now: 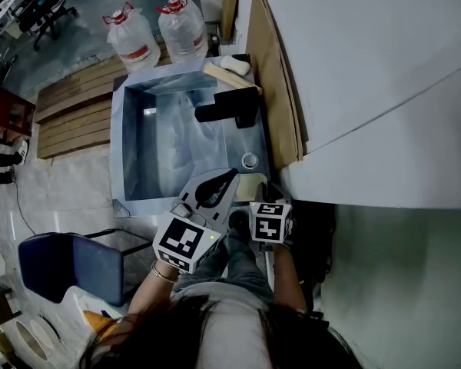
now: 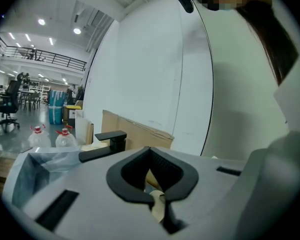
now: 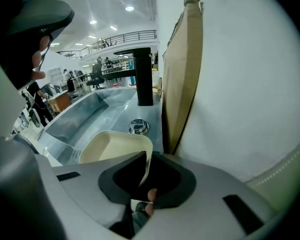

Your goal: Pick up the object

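Nearest the body, the right claw (image 3: 149, 194) is seen in its own view pressed together on the thin rim of a cream dish (image 3: 110, 146), the rim running down into the closed jaws. The left claw (image 2: 157, 198) is likewise drawn shut, and a cream edge of the same dish (image 2: 151, 178) is caught where its jaws meet. In the head view the dish (image 1: 250, 183) is held between the two claws, over the near edge of the steel sink (image 1: 131, 152), on its right-hand side.

The grasp can therefore be judged as made, with the object taken from both sides. Whether the dish has been raised clear of the sink's edge or rests on it cannot be told from these views. What is left, as far as can be judged, is the lift itself, or its completion, with the dish kept level between the two claws.

Just beyond the dish a round chrome knob (image 3: 138, 126) is set in the sink's deck, and farther back a black tap (image 3: 142, 76) stands. A sheet of cardboard (image 3: 185, 69) is propped on edge against the white wall along the right. Farthest off, two large water bottles (image 1: 157, 33) are seen on the floor behind the sink.
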The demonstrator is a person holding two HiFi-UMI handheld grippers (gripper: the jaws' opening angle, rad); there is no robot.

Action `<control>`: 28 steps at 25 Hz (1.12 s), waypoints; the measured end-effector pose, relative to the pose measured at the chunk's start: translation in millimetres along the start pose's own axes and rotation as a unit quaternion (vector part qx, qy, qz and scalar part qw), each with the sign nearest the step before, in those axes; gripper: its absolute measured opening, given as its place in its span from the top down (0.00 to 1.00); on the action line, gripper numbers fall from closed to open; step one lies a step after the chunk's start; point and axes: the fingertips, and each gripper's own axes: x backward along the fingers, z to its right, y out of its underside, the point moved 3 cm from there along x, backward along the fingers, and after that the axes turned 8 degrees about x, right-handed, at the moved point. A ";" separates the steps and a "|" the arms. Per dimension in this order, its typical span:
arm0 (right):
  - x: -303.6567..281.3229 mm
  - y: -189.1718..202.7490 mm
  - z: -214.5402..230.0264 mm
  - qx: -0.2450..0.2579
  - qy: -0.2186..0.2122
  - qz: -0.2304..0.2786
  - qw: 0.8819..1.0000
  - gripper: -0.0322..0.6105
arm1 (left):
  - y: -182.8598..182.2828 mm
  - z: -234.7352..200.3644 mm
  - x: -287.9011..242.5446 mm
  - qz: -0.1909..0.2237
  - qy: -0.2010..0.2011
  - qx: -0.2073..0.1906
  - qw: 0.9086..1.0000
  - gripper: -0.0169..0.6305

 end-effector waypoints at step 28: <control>44.5 -19.5 1.6 -0.054 -0.025 0.058 0.997 0.90 | -19.8 27.4 36.3 0.029 -0.013 -0.032 0.999 0.96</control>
